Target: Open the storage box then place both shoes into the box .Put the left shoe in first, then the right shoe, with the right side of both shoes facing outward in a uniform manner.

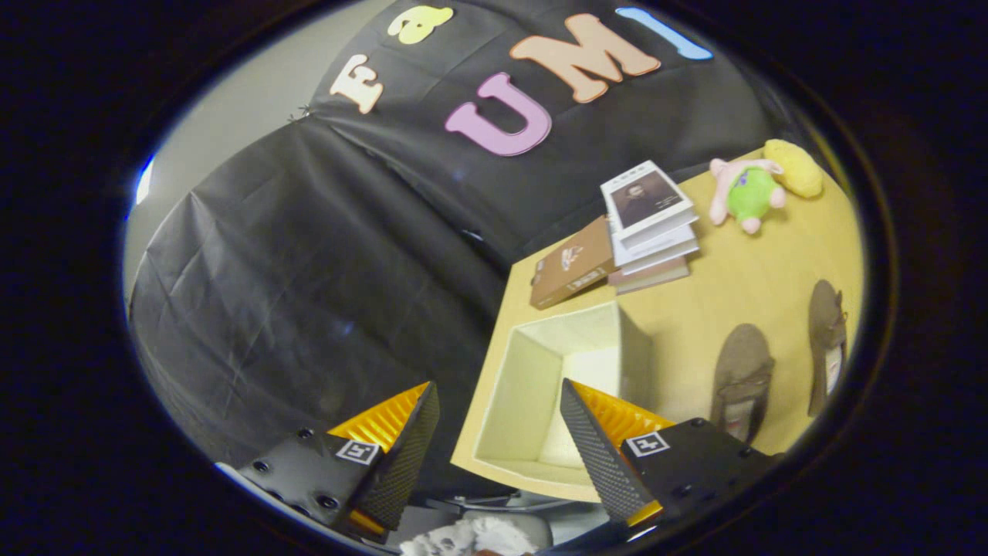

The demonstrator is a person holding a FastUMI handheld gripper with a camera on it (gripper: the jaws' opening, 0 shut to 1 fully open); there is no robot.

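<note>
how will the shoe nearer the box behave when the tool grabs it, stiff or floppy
Probably floppy: the brown shoe next to the open box looks soft, low and flat, so its sides may fold under a pinch. It likely weighs little and won't roll, lying flat on the table. The tool is open, empty.

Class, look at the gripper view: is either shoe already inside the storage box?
No: the open storage box holds nothing, both shoes lie on the table beside it, and the claw is open.
</note>
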